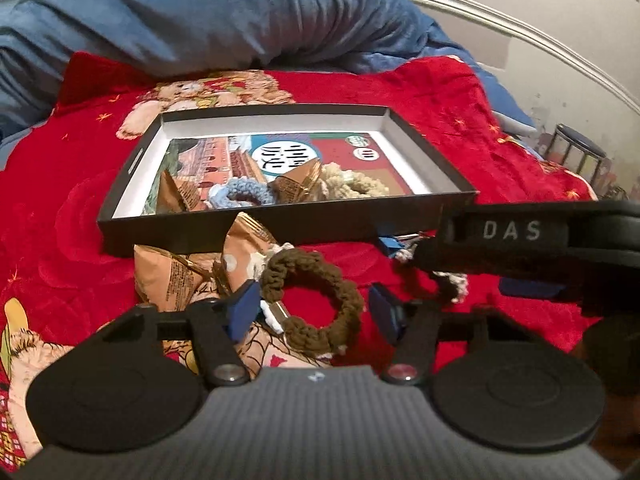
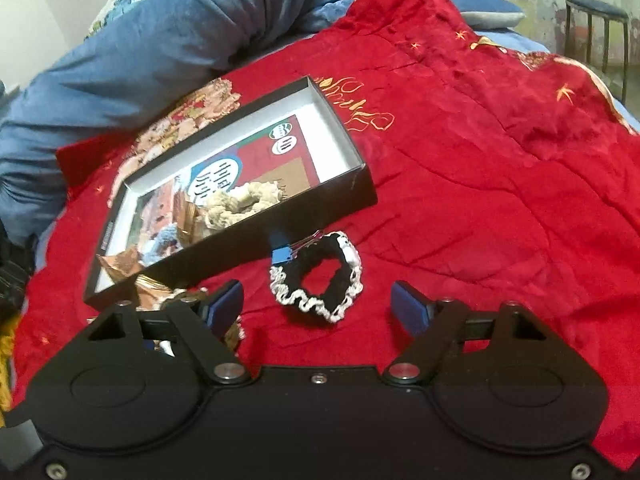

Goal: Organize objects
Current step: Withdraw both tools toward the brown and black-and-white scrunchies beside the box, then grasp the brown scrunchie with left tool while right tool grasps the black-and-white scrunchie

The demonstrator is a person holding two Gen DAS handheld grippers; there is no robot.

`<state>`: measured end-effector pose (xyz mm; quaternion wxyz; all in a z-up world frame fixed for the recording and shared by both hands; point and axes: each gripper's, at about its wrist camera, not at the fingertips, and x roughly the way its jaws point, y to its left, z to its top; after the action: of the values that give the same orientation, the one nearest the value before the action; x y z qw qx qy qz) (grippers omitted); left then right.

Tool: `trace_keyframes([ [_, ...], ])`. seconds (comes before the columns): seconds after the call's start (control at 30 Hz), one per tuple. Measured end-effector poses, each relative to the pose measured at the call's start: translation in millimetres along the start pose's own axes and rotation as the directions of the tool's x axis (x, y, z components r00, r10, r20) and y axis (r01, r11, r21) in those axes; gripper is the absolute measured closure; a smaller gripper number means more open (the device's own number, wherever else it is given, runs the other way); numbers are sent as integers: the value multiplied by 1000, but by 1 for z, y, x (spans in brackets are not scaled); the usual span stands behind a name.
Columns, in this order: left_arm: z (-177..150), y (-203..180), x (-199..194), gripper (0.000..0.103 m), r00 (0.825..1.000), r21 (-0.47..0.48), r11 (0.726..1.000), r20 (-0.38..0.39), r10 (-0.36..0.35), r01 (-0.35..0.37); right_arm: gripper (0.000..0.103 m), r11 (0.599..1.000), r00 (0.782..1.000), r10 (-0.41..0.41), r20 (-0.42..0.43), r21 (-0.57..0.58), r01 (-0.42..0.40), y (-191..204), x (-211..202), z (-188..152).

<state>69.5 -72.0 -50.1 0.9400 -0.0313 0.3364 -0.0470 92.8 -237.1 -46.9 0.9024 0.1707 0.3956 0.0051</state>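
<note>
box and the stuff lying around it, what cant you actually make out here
- Left wrist view: the box near wall hides the lower parts of the items inside.
- Left wrist view: the right claw covers most of the black scrunchie.
- Right wrist view: the brown scrunchie is hidden behind the claw body.
- Both views: the snack packet print is too small and blurred to read.

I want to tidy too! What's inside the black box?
Inside the black box: a cream scrunchie, a blue scrunchie, gold snack packets and a picture card, partly covered.
</note>
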Motion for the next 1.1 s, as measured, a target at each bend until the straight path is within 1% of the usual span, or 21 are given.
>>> trace_keyframes([
  [0.1, -1, 2, 9, 36, 1000, -19, 1000, -19, 9, -9, 26, 1000, 1000, -11, -18, 4, 11, 1, 13, 2],
  [0.2, -1, 4, 16, 39, 999, -32, 999, -30, 17, -18, 30, 999, 999, -5, -46, 42, 7, -4, 25, 4],
  [0.27, -1, 3, 18, 39, 999, -34, 999, -28, 20, -21, 30, 998, 999, -1, -43, 65, 4, -6, 28, 5],
  [0.3, -1, 3, 19, 42, 999, -31, 999, -26, 20, -20, 31, 997, 999, 1, -40, 73, 2, -7, 28, 5],
  [0.33, -1, 2, 19, 46, 1000, -26, 999, -23, 20, -21, 33, 997, 999, 0, -38, 83, 3, -8, 29, 5],
  [0.4, -3, 1, 21, 68, 1000, -15, 1000, -29, 8, -8, 37, 996, 999, -2, -39, 94, 6, -9, 30, 5],
  [0.43, -4, 1, 24, 75, 999, -23, 1000, -50, -14, 13, 41, 995, 999, -2, -35, 98, 6, -9, 31, 5],
  [0.47, -4, 2, 24, 78, 998, -45, 998, -60, -36, 34, 41, 994, 999, -6, -33, 108, 9, -9, 33, 5],
  [0.5, -5, 3, 23, 79, 997, -65, 997, -56, -45, 41, 42, 993, 1000, -8, -30, 121, 12, -9, 34, 5],
  [0.57, -6, 1, 22, 80, 998, -61, 997, -54, -39, 36, 52, 991, 1000, -15, -22, 132, 18, -9, 34, 6],
  [0.6, -6, 0, 21, 81, 998, -57, 998, -49, -35, 32, 54, 990, 1000, -18, -22, 136, 21, -8, 35, 6],
  [0.63, -7, -1, 20, 81, 998, -59, 998, -46, -33, 31, 59, 990, 1000, -21, -24, 141, 24, -9, 36, 6],
  [0.7, -8, -1, 21, 81, 998, -63, 997, -48, -38, 35, 64, 989, 999, -36, -24, 141, 39, -8, 36, 6],
  [0.73, -9, -2, 22, 81, 998, -59, 997, -52, -46, 43, 69, 990, 999, -43, -25, 135, 46, -8, 36, 5],
  [0.8, -9, -4, 26, 79, 996, -33, 998, -72, -58, 56, 71, 991, 998, -52, -28, 124, 55, -5, 37, 5],
  [0.87, -10, -9, 27, 71, 996, -1, 999, -75, -48, 48, 74, 992, 998, -62, -26, 109, 64, -3, 38, 4],
  [0.97, -11, -9, 27, 73, 996, -5, 999, -72, -51, 51, 77, 991, 998, -57, -31, 117, 60, -3, 37, 4],
  [1.03, -12, -12, 27, 78, 997, 28, 999, -65, -41, 43, 78, 990, 998, -47, -35, 129, 51, -5, 36, 5],
  [1.1, -14, -15, 26, 78, 998, 41, 998, -56, -34, 36, 78, 989, 998, -46, -38, 137, 51, -5, 36, 5],
])
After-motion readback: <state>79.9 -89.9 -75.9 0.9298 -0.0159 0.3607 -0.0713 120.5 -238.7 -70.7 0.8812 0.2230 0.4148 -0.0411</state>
